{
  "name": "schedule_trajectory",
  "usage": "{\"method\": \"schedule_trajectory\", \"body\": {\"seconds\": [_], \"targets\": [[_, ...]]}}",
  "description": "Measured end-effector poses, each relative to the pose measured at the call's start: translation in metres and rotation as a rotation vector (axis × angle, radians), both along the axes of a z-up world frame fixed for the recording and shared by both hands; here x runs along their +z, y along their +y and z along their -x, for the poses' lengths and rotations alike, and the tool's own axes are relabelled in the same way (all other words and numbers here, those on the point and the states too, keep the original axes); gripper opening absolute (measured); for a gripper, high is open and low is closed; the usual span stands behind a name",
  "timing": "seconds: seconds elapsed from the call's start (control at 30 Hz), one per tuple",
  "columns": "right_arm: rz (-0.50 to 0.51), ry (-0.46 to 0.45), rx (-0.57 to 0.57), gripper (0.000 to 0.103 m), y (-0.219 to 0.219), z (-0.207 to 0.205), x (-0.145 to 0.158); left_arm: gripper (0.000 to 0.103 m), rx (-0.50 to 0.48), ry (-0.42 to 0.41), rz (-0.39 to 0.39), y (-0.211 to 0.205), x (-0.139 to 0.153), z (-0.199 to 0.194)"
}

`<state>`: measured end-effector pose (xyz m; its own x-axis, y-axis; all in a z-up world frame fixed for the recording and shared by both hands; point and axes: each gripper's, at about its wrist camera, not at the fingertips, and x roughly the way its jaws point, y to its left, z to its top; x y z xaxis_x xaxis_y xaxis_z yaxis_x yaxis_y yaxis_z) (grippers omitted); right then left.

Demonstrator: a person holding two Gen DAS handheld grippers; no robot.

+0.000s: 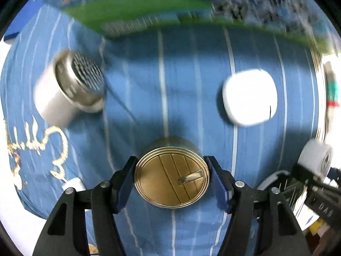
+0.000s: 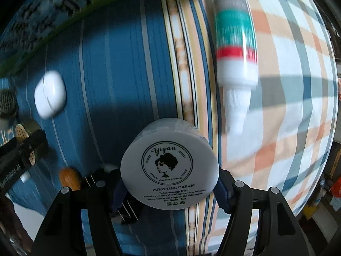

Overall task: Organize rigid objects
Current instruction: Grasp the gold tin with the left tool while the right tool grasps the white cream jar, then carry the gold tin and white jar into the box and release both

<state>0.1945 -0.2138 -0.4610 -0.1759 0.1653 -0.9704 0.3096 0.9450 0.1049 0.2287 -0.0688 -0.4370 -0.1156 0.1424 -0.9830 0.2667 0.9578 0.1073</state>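
Note:
A round gold tin (image 1: 172, 177) with a ridged lid sits between the blue pads of my left gripper (image 1: 171, 170), which is shut on it over the blue striped cloth (image 1: 191, 74). My right gripper (image 2: 170, 181) is shut on a white "Purifying Cream" jar (image 2: 169, 166), held near the seam between the blue cloth and a plaid cloth (image 2: 287, 106). The same jar (image 1: 315, 160) shows at the right edge of the left wrist view. The left gripper's black frame and the tin (image 2: 22, 134) appear at the left edge of the right wrist view.
A white rounded case (image 1: 249, 97) lies on the blue cloth, right of a white cylinder with a metal mesh top (image 1: 70, 87). A white tube with teal and red bands (image 2: 234, 49) lies on the plaid cloth. A wooden handle (image 2: 69, 178) lies by the right gripper. A green box (image 1: 132, 10) borders the far side.

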Motion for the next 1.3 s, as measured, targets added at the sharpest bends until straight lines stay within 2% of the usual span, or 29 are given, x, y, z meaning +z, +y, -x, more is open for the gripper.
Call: {"method": "schedule_trajectory", "body": {"seconds": [0.07, 0.17, 0.23, 0.37, 0.47, 0.67, 0.83, 1.07, 1.3], "targets": [[0.005, -0.01, -0.009, 0.072, 0.002, 0.0, -0.004, 0.07, 0.04, -0.02, 0.015, 0.003, -0.004, 0.004], [0.018, 0.002, -0.016, 0.076, 0.006, 0.0, -0.013, 0.069, 0.107, 0.013, 0.073, 0.012, -0.009, 0.0], [0.028, 0.012, -0.021, 0.078, 0.009, -0.005, -0.017, 0.066, 0.12, 0.018, 0.096, 0.015, -0.012, 0.001], [0.039, 0.024, -0.038, 0.077, 0.012, -0.009, -0.024, 0.063, 0.112, -0.001, 0.097, 0.014, -0.012, 0.005], [0.041, 0.018, -0.04, 0.07, 0.01, -0.008, -0.021, 0.063, 0.109, -0.006, 0.097, 0.012, -0.007, 0.002], [0.049, 0.009, -0.026, 0.07, 0.01, -0.005, -0.022, 0.063, 0.077, -0.059, 0.093, 0.015, 0.035, 0.01], [0.032, -0.027, -0.027, 0.069, 0.012, 0.004, 0.008, 0.063, 0.045, -0.13, 0.134, 0.007, 0.086, 0.022], [0.013, -0.135, -0.017, 0.069, 0.006, 0.023, 0.053, 0.063, -0.002, -0.224, 0.208, -0.011, 0.157, 0.038], [-0.047, -0.259, 0.002, 0.069, -0.01, 0.031, 0.119, 0.063, -0.022, -0.28, 0.28, -0.019, 0.215, 0.024]]}}
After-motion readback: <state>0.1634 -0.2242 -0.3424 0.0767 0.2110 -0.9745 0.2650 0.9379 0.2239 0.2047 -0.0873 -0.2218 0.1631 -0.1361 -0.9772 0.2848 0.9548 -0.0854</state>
